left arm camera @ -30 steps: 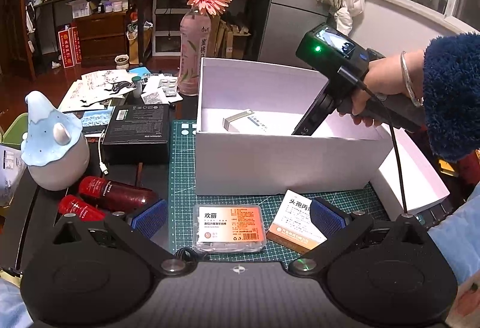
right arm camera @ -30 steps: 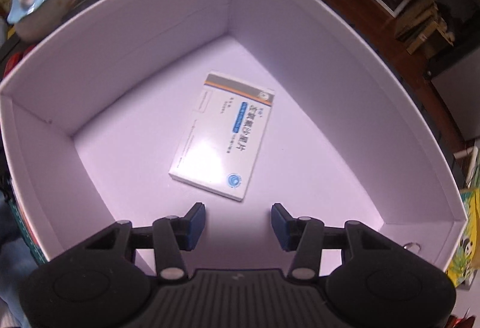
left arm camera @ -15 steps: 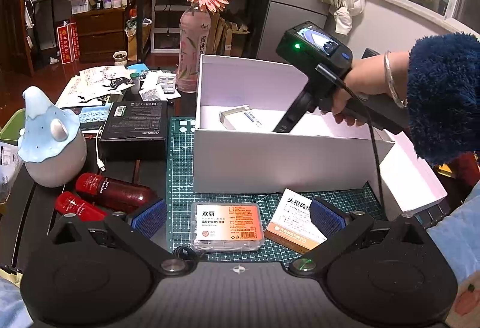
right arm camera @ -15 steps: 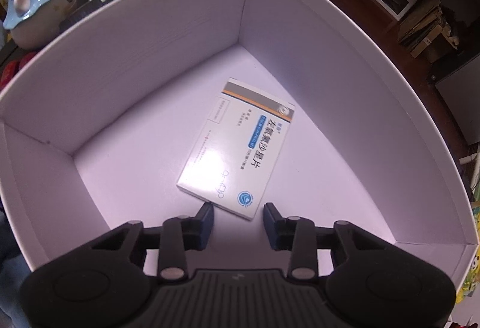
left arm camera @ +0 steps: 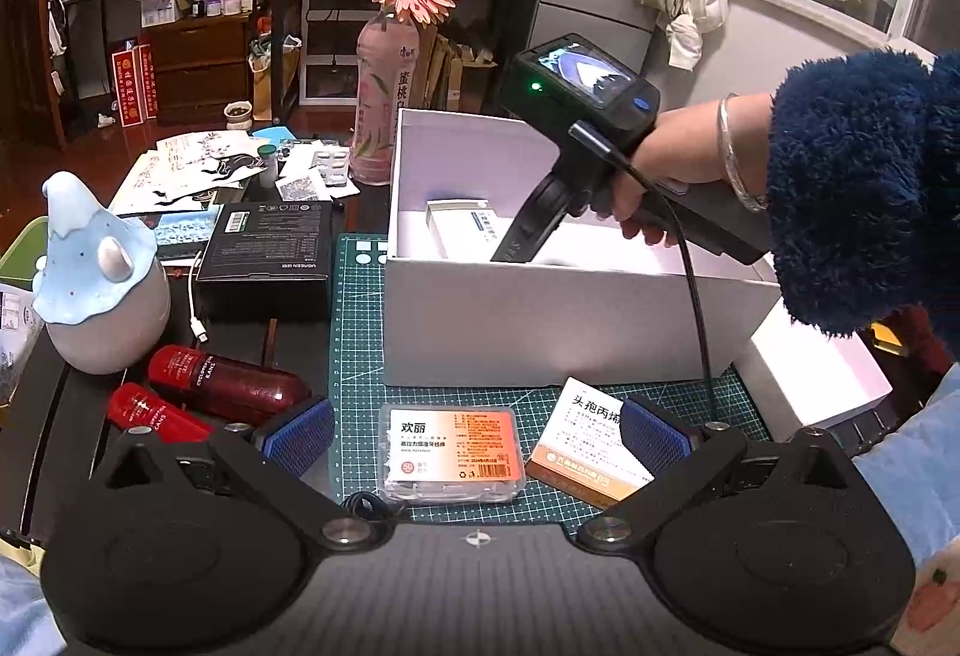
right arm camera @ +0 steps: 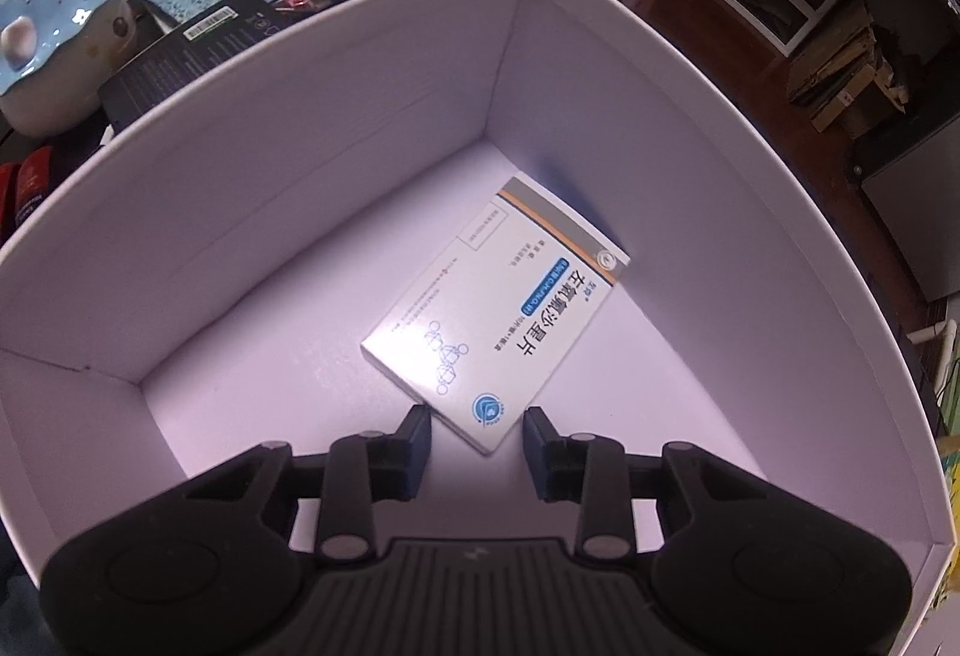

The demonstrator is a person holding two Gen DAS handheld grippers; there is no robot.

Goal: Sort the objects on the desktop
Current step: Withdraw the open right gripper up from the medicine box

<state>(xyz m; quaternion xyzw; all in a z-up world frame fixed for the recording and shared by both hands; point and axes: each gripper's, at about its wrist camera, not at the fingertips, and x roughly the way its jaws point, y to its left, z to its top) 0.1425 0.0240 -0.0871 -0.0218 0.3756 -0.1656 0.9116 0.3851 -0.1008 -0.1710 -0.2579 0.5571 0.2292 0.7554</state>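
Note:
In the right wrist view a white medicine box [right arm camera: 498, 320] with blue print lies flat on the floor of the large white carton [right arm camera: 336, 116]. My right gripper [right arm camera: 477, 437] points down into the carton, its jaws closing, with the box's near corner showing between the fingertips and the pads not touching it. My left gripper [left arm camera: 477, 434] hovers open low over the green cutting mat [left arm camera: 354, 356]. Between its blue pads lie a clear plastic case with an orange label [left arm camera: 453, 443] and a white-and-orange medicine box [left arm camera: 591, 440].
Left of the mat stand a blue-capped ceramic figure [left arm camera: 96, 272], a black box [left arm camera: 267, 242] and two red bottles [left arm camera: 222, 386]. A pink bottle with a flower [left arm camera: 384, 116] is behind the carton, whose lid [left arm camera: 816, 374] lies to the right. A hand and blue sleeve [left arm camera: 858, 188] reach over it.
The right gripper has slid leftward over the carton, so the medicine box now sits closer to its fingertips. Its jaws have narrowed. The left gripper has stayed put.

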